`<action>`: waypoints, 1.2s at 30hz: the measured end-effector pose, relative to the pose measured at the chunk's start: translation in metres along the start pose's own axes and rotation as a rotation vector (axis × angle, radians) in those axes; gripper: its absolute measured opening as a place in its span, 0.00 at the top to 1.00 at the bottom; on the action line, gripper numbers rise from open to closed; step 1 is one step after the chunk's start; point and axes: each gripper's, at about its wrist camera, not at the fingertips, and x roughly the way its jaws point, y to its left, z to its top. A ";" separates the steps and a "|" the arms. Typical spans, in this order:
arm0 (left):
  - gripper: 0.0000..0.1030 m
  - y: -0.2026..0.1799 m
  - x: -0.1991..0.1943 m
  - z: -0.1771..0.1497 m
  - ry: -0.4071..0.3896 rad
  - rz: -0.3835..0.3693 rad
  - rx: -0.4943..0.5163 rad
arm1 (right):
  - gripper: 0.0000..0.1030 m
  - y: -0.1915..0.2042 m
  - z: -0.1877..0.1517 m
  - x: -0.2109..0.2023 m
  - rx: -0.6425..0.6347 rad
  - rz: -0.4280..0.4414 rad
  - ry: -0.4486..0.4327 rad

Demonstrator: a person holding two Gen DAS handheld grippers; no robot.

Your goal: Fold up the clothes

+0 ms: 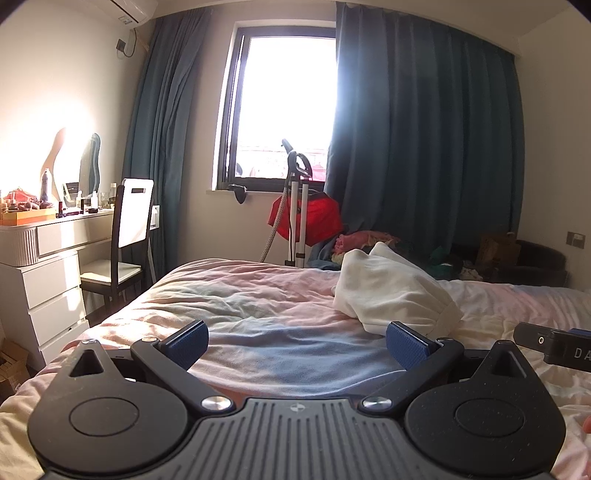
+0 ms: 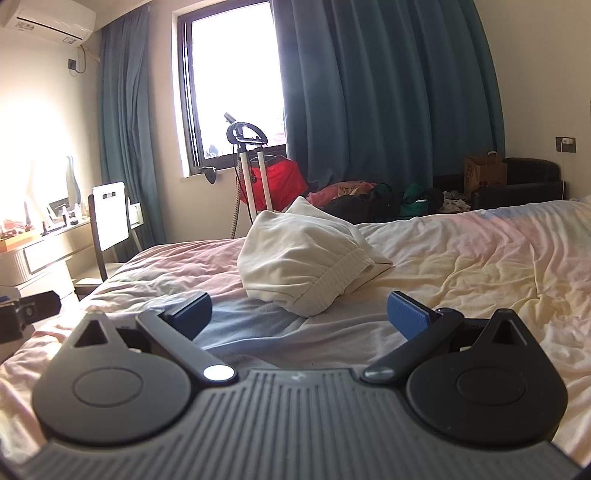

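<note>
A bright window [image 1: 284,107] is seen at the upper centre of the frame, flanked by blue curtains [image 1: 424,140]. An air conditioner [image 2: 48,18] is mounted at the upper left. At the left, a white dresser [image 1: 48,280] is crowded with bottles and small items, and a chair [image 1: 125,236] with a white back is set just beside it. A garment steamer [image 1: 297,206] is stood below the window, with a red cloth [image 1: 317,218] hung on it. A brown paper bag [image 2: 485,171] is placed at the right, near a dark armchair [image 2: 532,177].
</note>
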 end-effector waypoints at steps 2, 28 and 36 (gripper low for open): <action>0.00 -0.003 0.000 0.000 0.001 0.002 0.007 | 0.00 -0.001 0.000 -0.001 -0.004 0.001 -0.009; 0.00 0.002 0.010 -0.004 0.042 0.017 -0.019 | 0.00 -0.001 0.003 -0.002 0.001 -0.012 -0.018; 0.00 0.004 0.009 -0.003 0.045 0.018 -0.025 | 0.00 -0.001 0.005 -0.002 0.000 -0.020 -0.002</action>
